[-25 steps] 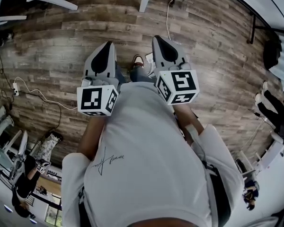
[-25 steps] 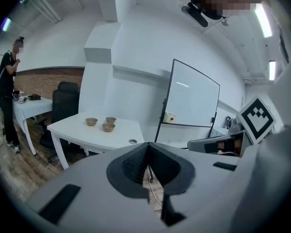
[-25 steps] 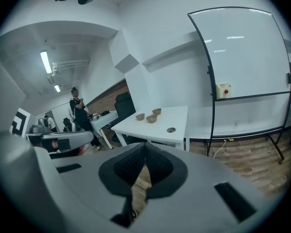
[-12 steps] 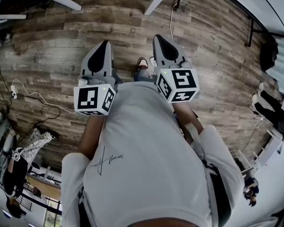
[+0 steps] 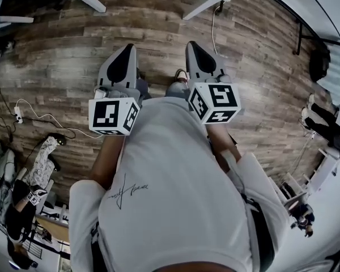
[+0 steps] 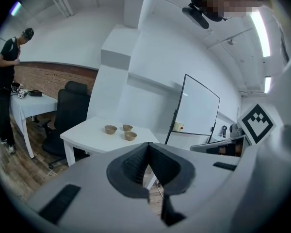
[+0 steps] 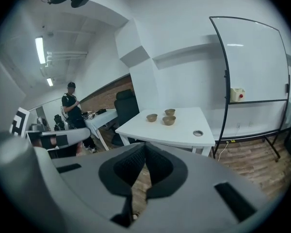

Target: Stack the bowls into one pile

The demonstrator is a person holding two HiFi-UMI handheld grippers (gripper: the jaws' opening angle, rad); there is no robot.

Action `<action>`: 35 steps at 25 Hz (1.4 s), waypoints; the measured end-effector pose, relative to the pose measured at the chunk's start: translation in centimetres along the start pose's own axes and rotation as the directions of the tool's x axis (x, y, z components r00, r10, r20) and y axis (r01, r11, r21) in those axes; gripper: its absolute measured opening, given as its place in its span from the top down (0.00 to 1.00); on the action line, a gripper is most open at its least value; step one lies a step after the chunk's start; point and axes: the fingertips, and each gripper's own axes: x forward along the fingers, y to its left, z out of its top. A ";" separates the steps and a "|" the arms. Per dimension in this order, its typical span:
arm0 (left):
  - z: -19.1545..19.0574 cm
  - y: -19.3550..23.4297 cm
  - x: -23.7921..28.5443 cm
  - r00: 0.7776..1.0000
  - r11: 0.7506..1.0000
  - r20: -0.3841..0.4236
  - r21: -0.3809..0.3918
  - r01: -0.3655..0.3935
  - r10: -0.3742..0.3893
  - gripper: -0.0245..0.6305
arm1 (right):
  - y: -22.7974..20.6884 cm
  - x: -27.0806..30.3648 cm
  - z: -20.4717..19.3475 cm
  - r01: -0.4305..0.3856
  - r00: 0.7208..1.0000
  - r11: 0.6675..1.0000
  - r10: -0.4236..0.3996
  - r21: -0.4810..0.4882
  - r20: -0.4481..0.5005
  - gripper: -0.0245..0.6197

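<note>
- Closed and empty, the left tool (image 6: pixel 147 145) and right tool (image 7: pixel 144 147) face three small brown bowls (image 7: pixel 169 120), unstacked on a white surface (image 7: pixel 184 132) well ahead.
- Stacking looks unstarted; the next move calls for closing in and opening one tool.

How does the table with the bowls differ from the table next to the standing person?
The table with the bowls holds three brown bowls; the other table holds dark gear I can't identify. A person stands at the other table; nobody is at the table with the bowls. The table with the bowls is nearer the whiteboard. Both are white.
</note>
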 end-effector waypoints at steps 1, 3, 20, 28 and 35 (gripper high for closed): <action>0.2 0.7 -0.4 1.000 1.000 0.002 0.002 0.008 -0.008 0.95 | 0.7 0.2 -0.3 0.009 1.000 1.000 -0.009 0.008 -0.003 0.95; 0.2 2.0 -1.1 1.000 1.000 -0.002 0.005 0.025 -0.025 0.95 | 2.1 0.7 -0.9 0.025 1.000 1.000 -0.024 0.020 -0.011 0.95; 1.9 8.0 -1.8 0.994 0.996 0.064 0.022 0.089 -0.090 0.95 | 9.3 4.3 1.3 0.063 0.996 0.996 -0.058 -0.062 0.067 0.95; 3.6 8.0 2.5 0.993 0.990 0.041 0.091 0.108 -0.112 0.95 | 8.3 6.7 3.7 0.054 0.989 0.998 -0.048 -0.039 0.137 0.95; 4.7 9.2 7.3 0.989 0.987 0.001 0.061 0.148 -0.149 0.95 | 7.2 10.8 5.1 -0.062 0.994 0.997 0.058 0.052 0.088 0.95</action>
